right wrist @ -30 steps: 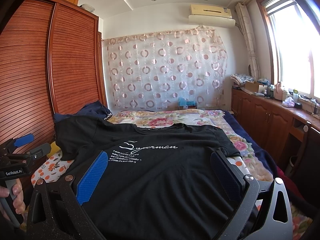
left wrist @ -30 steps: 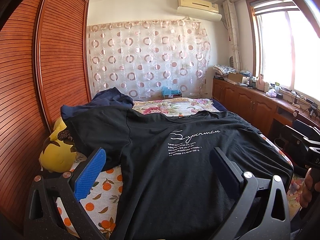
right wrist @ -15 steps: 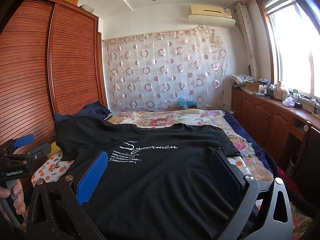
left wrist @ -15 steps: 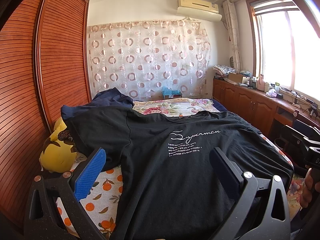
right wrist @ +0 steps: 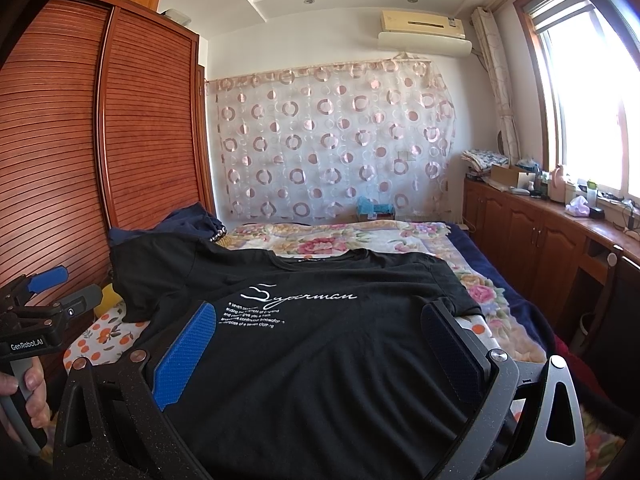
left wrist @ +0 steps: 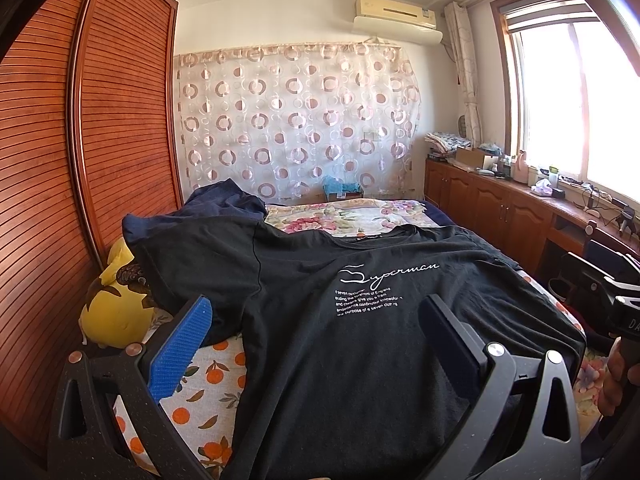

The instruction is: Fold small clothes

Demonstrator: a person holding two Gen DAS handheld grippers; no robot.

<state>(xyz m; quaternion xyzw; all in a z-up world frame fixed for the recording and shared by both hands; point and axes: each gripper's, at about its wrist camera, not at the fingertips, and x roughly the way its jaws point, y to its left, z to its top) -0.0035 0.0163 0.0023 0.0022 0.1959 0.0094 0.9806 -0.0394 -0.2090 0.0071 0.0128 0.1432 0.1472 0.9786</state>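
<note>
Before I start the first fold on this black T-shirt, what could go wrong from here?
1. The black short-sleeved T-shirt with white script print has its left sleeve lying over a navy garment and a yellow plush toy; a pinch there might drag those along.
2. Both the left hand-held gripper and the right hand-held gripper are open above the cloth, so closing too deep could also catch the orange-print sheet.
</note>
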